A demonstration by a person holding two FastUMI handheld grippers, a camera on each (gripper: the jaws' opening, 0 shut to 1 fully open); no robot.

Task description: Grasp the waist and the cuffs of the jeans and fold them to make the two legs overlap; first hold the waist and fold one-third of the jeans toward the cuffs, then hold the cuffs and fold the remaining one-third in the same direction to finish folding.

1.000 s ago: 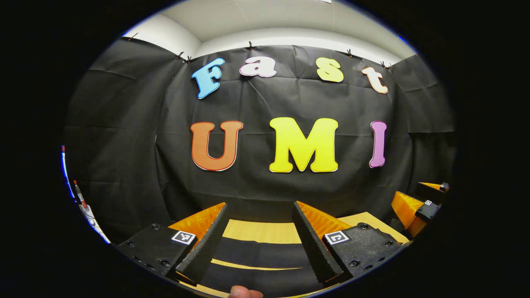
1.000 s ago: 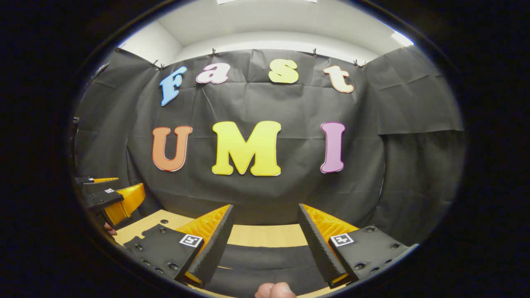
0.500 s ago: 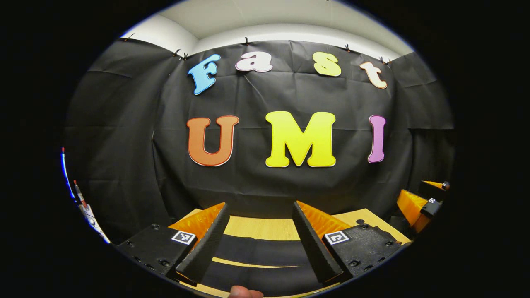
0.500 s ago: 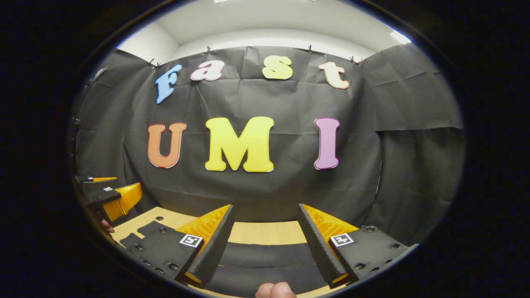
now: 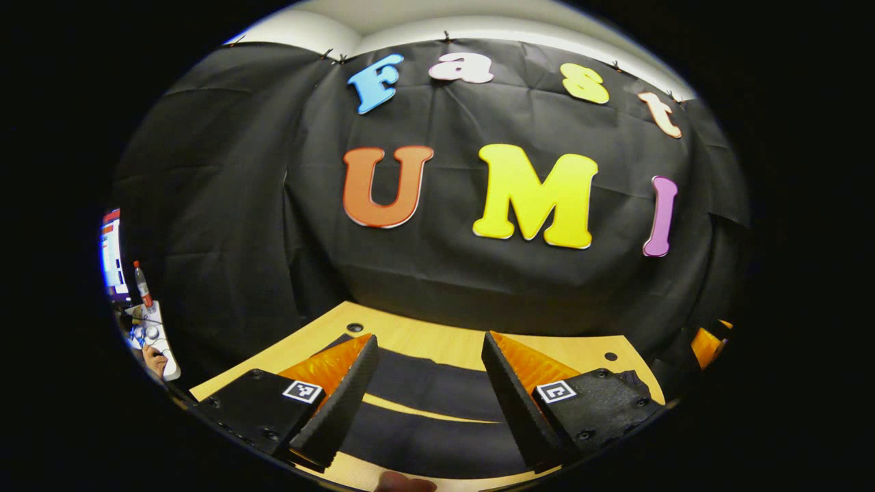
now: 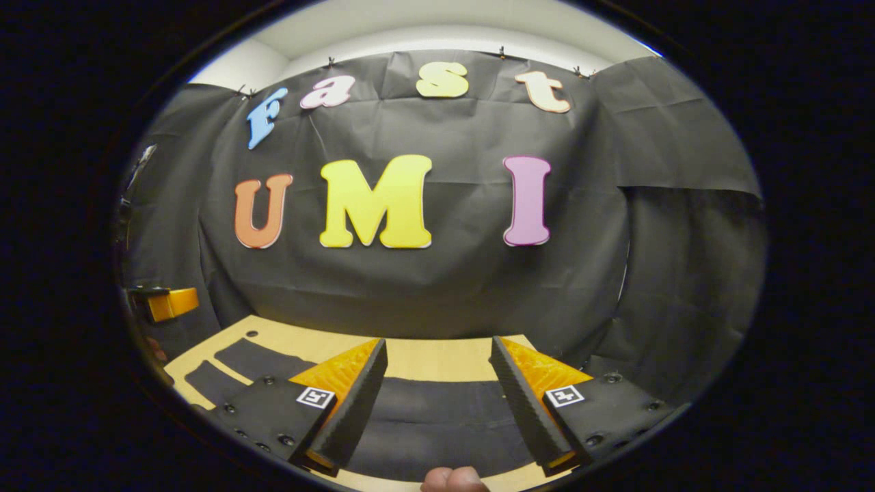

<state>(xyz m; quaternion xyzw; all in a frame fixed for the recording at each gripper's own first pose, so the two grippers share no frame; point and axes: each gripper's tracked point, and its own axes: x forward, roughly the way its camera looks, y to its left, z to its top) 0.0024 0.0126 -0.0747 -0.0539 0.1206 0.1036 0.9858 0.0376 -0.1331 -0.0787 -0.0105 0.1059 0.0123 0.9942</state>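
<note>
Dark jeans (image 5: 437, 389) on the bench (image 5: 437, 338) run under both fingers of the left tool (image 5: 429, 403), their near edge cut off at the bottom. In the right gripper view the jeans (image 6: 437, 424) likewise pass behind the right tool (image 6: 437, 410); waist and cuffs cannot be told apart. A fingertip (image 6: 454, 480) is cropped below. Far left, small clutter (image 5: 147, 321) is too tiny to identify.

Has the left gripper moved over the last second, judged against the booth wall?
Yes. The left gripper has tipped downward and swung left: the wall sits higher, more wooden table shows, and both legs of the dark jeans lie beneath its open jaws.
</note>
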